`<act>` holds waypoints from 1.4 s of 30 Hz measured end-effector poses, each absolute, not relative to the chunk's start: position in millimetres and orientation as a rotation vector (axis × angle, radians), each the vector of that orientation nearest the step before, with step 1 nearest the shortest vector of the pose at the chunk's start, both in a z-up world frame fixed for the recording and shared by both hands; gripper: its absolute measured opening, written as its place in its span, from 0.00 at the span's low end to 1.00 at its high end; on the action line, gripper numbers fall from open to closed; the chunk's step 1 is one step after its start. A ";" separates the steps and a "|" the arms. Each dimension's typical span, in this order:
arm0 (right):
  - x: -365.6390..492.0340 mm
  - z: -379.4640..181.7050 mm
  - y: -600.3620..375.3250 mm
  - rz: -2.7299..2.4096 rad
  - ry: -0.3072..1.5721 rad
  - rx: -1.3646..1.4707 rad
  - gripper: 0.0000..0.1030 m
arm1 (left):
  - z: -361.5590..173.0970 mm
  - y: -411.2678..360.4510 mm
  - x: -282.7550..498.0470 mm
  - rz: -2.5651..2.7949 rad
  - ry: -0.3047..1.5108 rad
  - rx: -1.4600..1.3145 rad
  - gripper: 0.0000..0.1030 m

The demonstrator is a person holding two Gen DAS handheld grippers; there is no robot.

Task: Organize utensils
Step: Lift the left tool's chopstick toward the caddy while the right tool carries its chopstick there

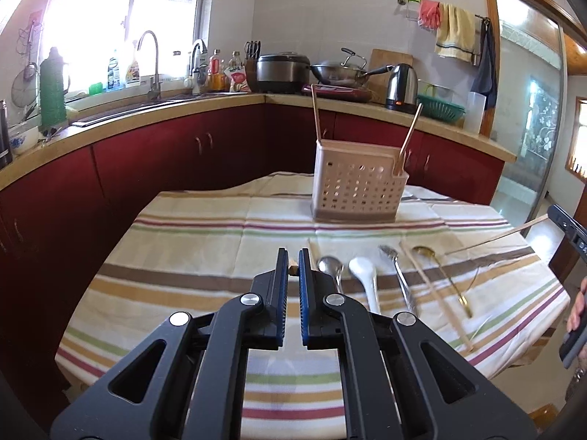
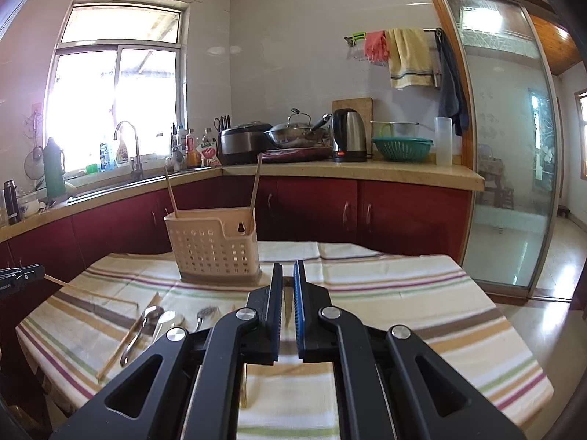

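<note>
My left tool [image 1: 292, 269] pinches a chopstick [image 1: 292, 268]; my right tool [image 2: 288, 280] pinches another chopstick [image 2: 287, 279]. The basket [image 1: 357, 183] sits centre frame on the tabletop [image 1: 190, 242].

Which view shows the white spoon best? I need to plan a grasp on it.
The left wrist view: the white spoon lies in full sight, bowl and handle. In the right wrist view, only its bowl shows; the right hand-held gripper hides the handle.
</note>
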State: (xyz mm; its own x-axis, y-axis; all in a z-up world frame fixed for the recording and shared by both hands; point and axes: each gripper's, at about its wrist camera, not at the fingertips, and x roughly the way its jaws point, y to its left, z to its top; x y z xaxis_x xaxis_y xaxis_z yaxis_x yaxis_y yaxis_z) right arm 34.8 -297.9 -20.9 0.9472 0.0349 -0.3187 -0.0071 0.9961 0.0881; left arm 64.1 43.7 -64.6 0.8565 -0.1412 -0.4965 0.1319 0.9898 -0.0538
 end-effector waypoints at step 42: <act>142.3 38.0 -292.6 0.121 0.335 0.078 0.06 | 6.0 31.1 174.0 -0.296 0.480 0.026 0.06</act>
